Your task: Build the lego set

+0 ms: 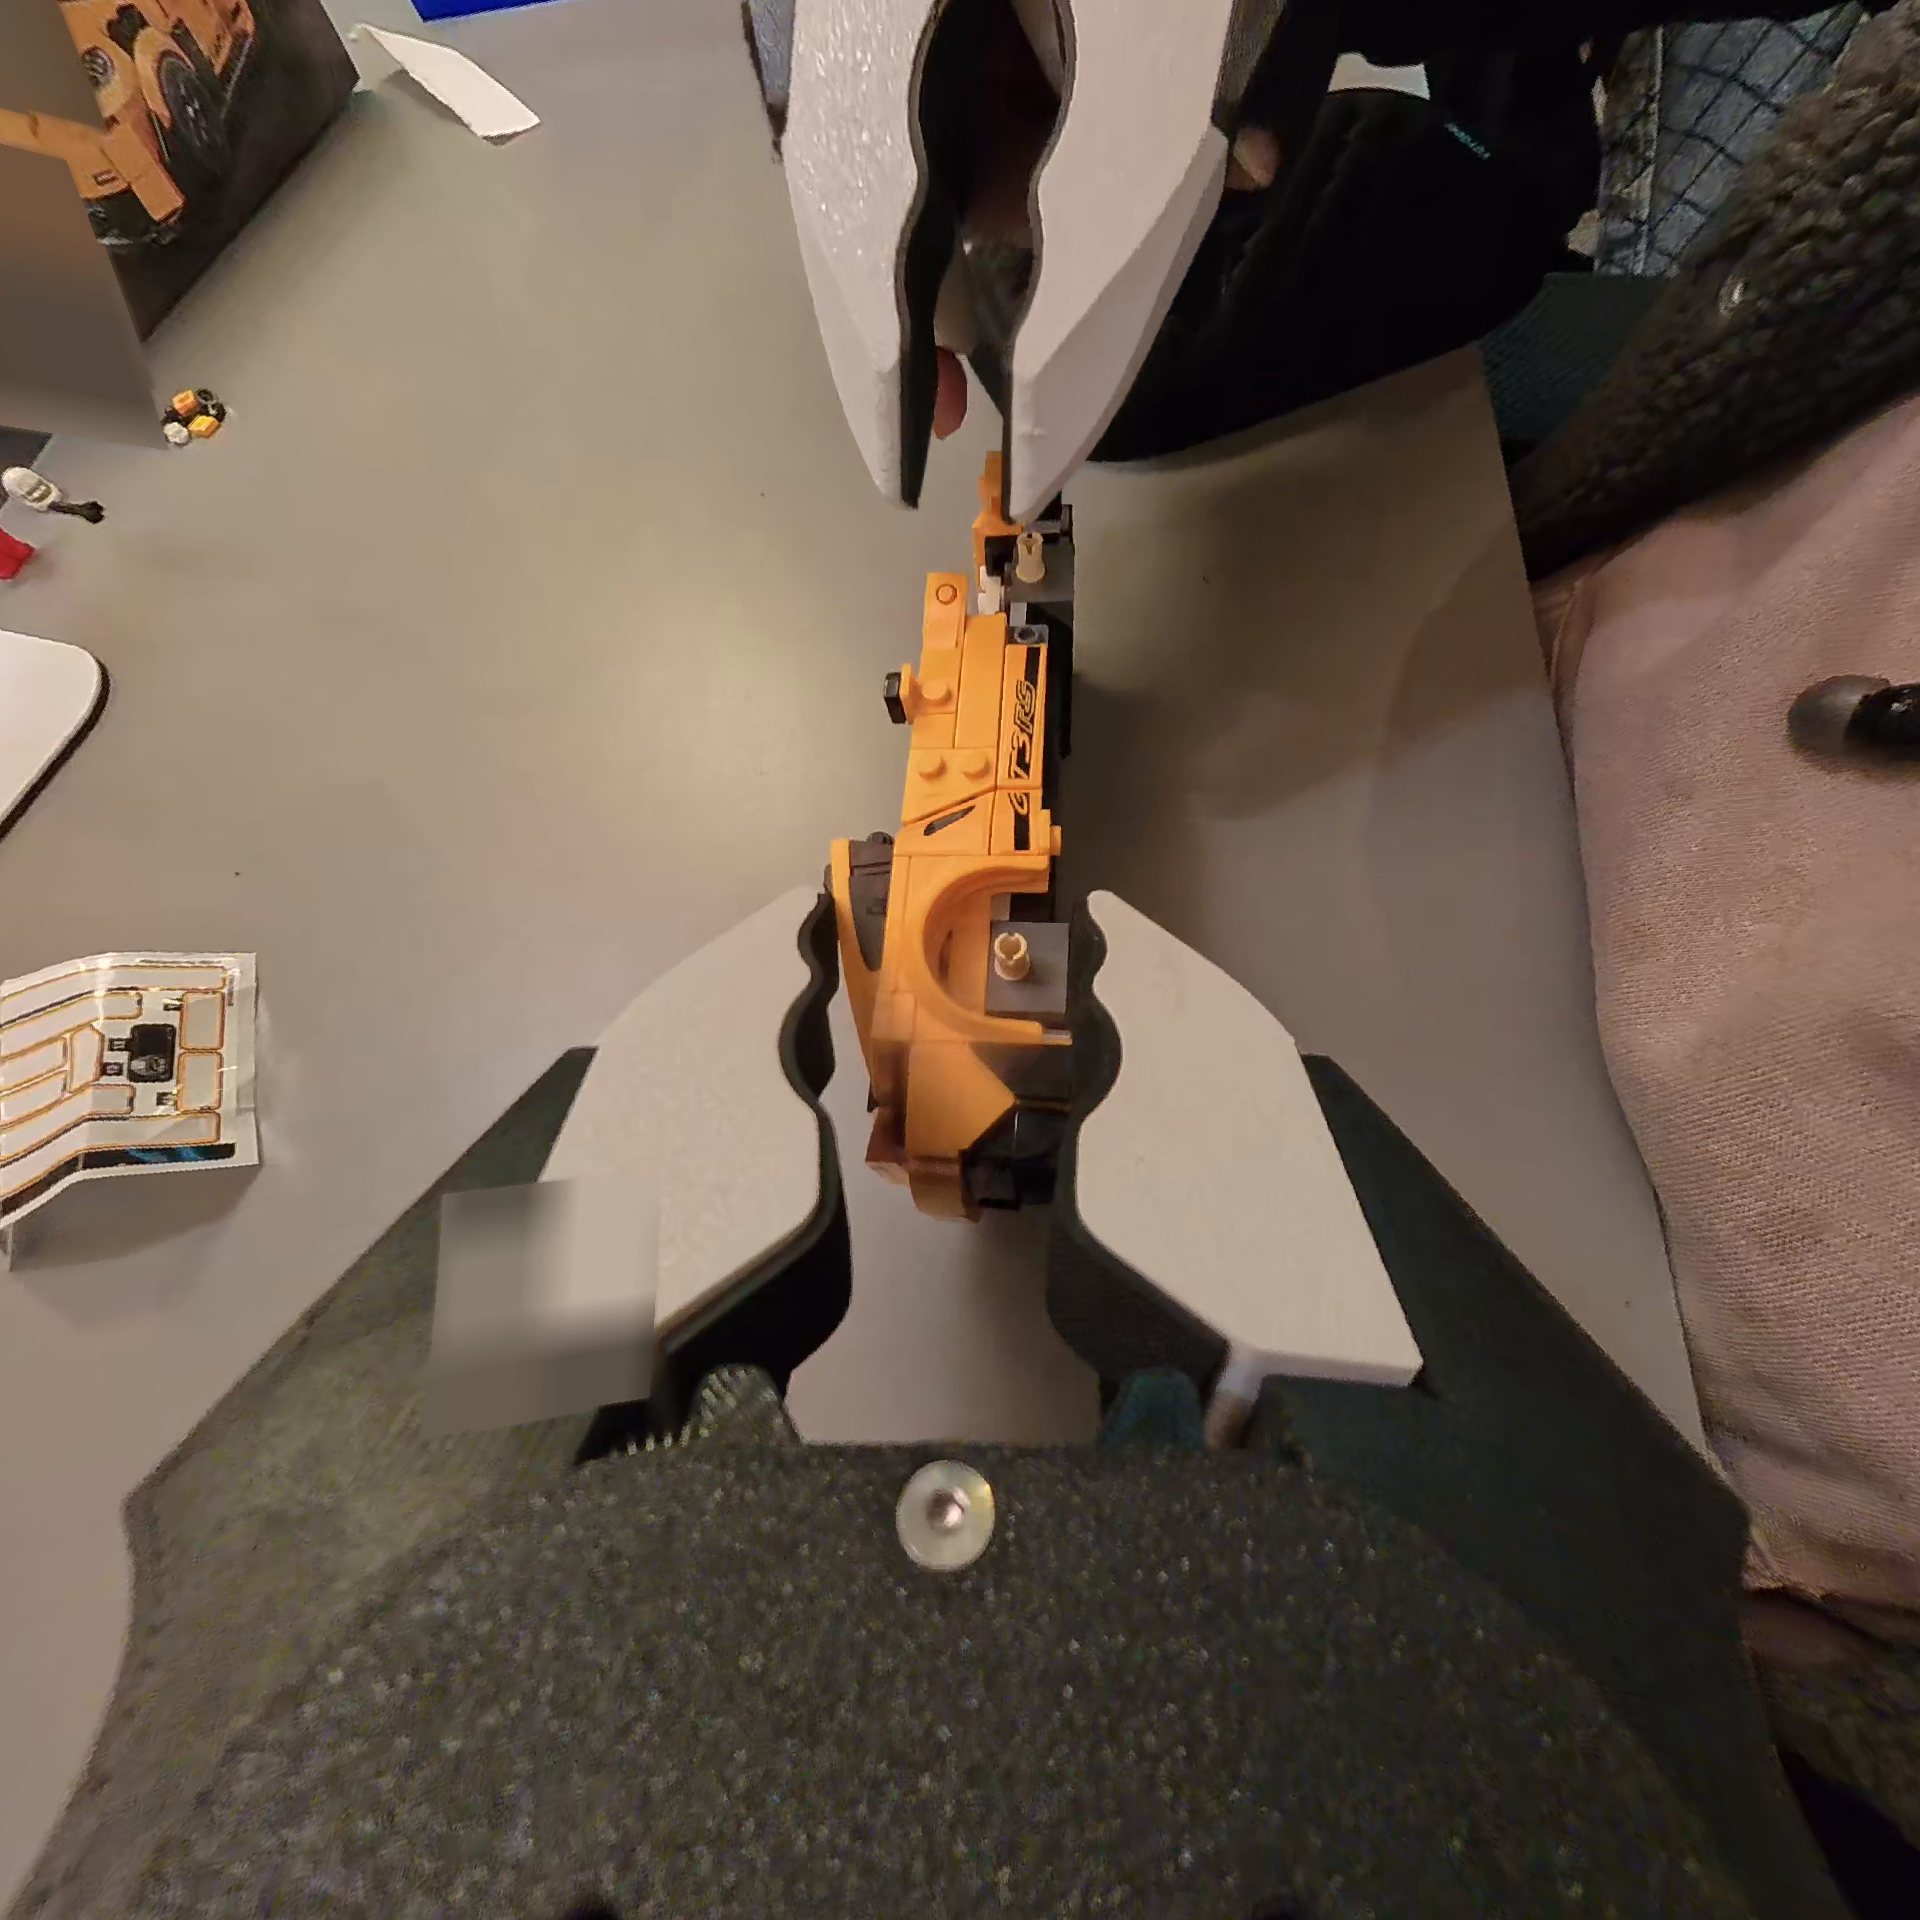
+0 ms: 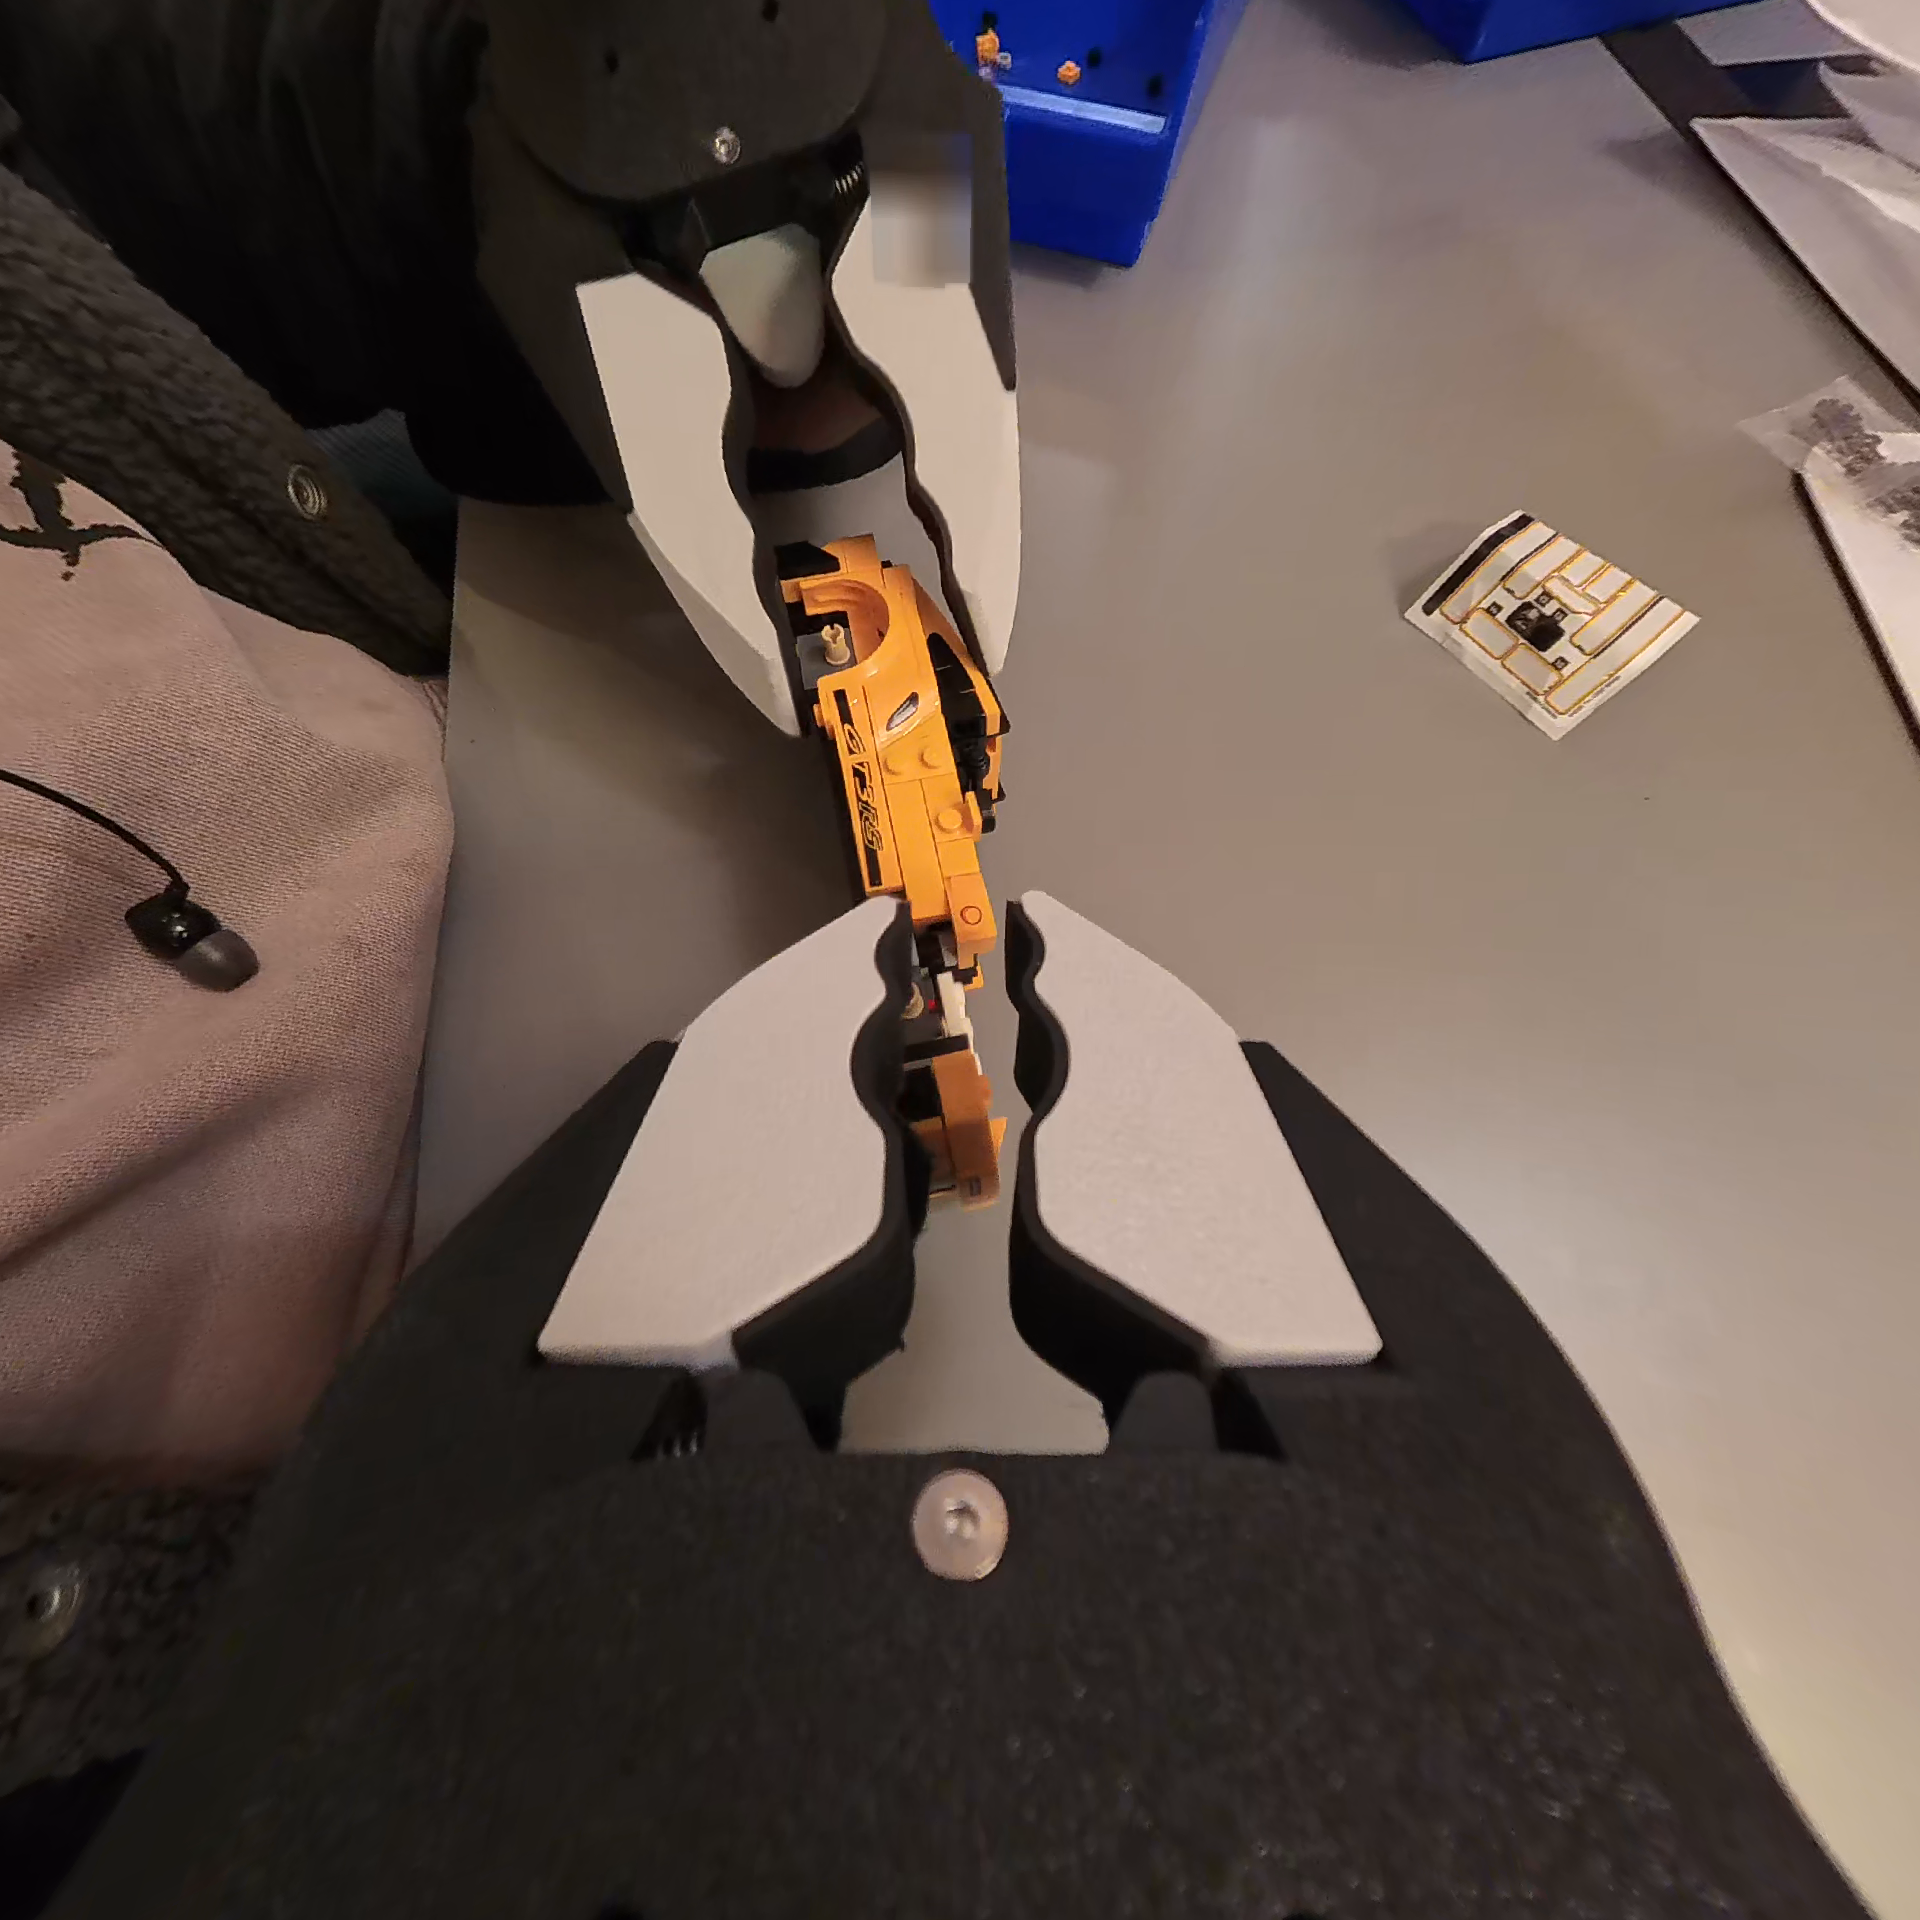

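A part-built orange and black lego car point(image 1: 971, 831) is turned on its side above the grey table point(image 1: 468, 675), with tan axle pins showing. My left gripper point(image 1: 956, 904) is shut on its near end, around the wheel arch. My right gripper point(image 1: 971, 499) comes from the far side and closes on the car's narrow other end. In the right wrist view the car point(image 2: 914, 758) runs from my right gripper point(image 2: 958, 906) up to the left gripper point(image 2: 894, 696). The end of the car inside the right fingers is partly hidden.
A sticker sheet point(image 1: 125, 1070) point(image 2: 1548, 623) lies on the table. The lego box point(image 1: 156, 135), small loose pieces point(image 1: 192, 412) and a white tray corner point(image 1: 42, 707) are at the left. A blue bin point(image 2: 1091, 125) and a parts bag point(image 2: 1849, 447) are at the back. A person's clothing point(image 2: 208, 935) borders the table edge. Spacing between my two grippers at the tips: around 7 centimetres.
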Demonstrator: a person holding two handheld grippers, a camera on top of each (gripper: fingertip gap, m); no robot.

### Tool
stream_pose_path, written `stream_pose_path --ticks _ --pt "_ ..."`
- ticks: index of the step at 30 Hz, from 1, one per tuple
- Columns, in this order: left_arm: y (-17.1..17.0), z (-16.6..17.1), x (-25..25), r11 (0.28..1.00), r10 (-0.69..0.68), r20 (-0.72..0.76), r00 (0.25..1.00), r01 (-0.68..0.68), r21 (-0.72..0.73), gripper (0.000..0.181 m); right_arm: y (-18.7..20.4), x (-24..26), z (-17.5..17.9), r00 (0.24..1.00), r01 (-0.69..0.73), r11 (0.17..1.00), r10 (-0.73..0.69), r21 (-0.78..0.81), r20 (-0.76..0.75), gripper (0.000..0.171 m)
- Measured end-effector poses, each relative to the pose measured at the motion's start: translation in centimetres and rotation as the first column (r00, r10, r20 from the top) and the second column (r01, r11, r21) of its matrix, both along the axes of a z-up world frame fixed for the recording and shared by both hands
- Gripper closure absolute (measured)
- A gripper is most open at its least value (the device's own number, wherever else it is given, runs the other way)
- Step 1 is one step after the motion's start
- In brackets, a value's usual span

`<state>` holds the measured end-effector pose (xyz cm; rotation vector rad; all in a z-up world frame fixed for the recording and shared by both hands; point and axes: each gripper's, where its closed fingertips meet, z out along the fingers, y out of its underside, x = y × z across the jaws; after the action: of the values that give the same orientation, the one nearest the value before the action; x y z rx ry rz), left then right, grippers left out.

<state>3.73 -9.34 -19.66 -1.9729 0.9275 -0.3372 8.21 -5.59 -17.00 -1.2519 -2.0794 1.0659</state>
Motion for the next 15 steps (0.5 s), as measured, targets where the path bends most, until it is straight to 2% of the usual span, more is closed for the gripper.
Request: stream_pose_path --ticks 4,9,15 --pt "-0.1 0.6 -0.1 1.0 0.004 0.07 0.998 -0.004 -0.009 0.136 0.1 -0.1 -0.4 1.0 0.006 1.0 -0.006 0.006 0.006 0.154" --pt "0.0 -0.3 -0.3 0.999 0.012 0.073 0.997 -0.008 -0.046 0.13 0.0 -0.3 -1.2 1.0 0.004 1.0 -0.004 0.004 0.029 0.152" --pt "-0.1 -1.1 -0.3 0.999 0.012 0.022 1.0 -0.011 -0.046 0.134 -0.1 -0.4 -1.8 0.999 0.006 1.0 -0.007 0.004 0.05 0.152"
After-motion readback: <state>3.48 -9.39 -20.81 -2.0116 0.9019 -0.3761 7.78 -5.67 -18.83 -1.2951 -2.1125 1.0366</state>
